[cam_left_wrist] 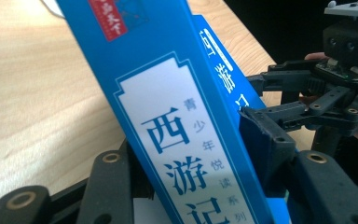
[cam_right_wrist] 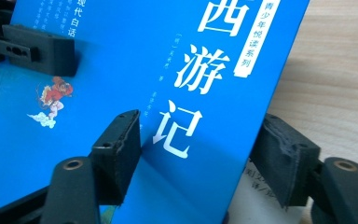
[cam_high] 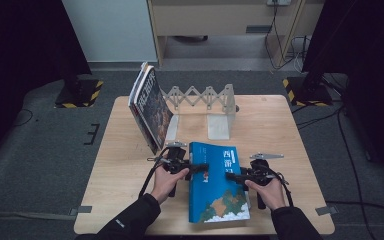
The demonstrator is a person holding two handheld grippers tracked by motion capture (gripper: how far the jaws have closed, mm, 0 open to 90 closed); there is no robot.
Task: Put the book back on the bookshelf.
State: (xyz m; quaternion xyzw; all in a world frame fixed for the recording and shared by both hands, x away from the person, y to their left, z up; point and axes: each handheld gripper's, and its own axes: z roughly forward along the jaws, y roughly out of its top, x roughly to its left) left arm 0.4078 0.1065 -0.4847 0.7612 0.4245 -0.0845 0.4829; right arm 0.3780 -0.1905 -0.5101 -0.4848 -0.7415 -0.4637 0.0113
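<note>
2 black two-jaw grippers grip 1 blue paperback book over the pale wooden table.
The left gripper is clamped across the blue paperback book at its spine edge, and the right gripper pinches the opposite page edge; behind stand 2 leaning dark-covered books and a white folding rack.

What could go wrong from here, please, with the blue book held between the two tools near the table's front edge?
1. The left tool takes the blue book at its spine edge and the right tool takes the opposite edge; both bites look shallow, so the book may slip or twist when lifted.
2. The cover could crease under the right tool's pads.
3. Swung toward the rack, it might knock over the leaning books.
</note>
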